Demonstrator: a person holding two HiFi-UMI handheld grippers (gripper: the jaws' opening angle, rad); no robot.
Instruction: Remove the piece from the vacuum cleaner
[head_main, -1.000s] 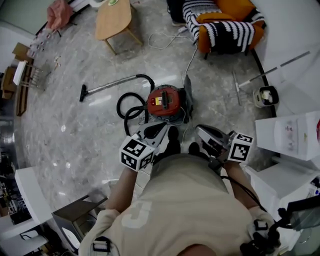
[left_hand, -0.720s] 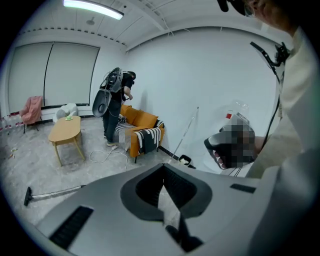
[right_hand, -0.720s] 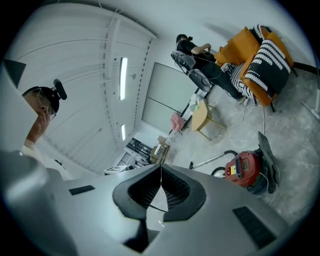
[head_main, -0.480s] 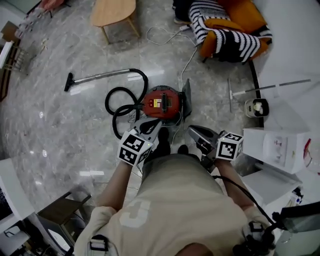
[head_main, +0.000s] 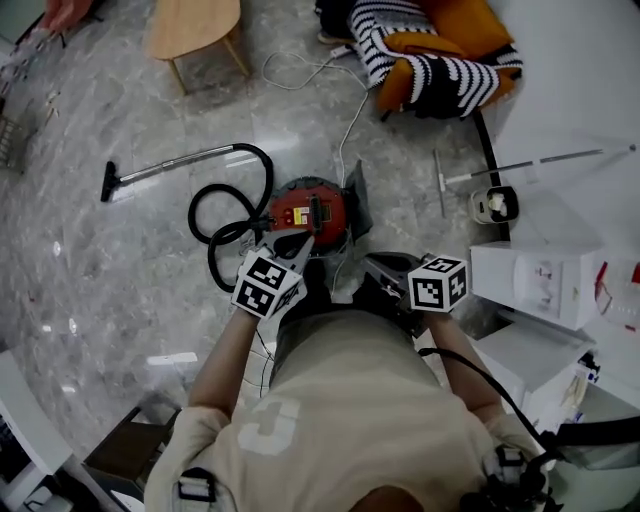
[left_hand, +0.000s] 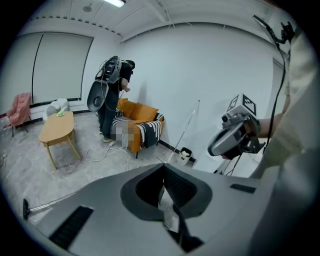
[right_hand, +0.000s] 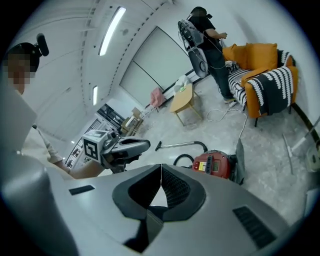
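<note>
Left gripper (left_hand: 163, 169): jaws are pressed together, nothing is pinched between them. Right gripper (right_hand: 161, 167): same, jaws are closed flush, nothing is held. The red vacuum cleaner (head_main: 308, 210) is seen on the marble floor (head_main: 130, 300) just ahead of the person's feet. Its black hose (head_main: 212, 216) is coiled at its left and the wand (head_main: 170, 166) is laid out further left. A grey panel (head_main: 357, 196) is stood up at its right side. In the head view the left gripper's tips are held over the near edge of the red body; contact cannot be confirmed. The right gripper's tips are held near the cleaner, lower right of it and apart. In the right gripper view the cleaner is seen beyond and right of the closed tips, not between them.
</note>
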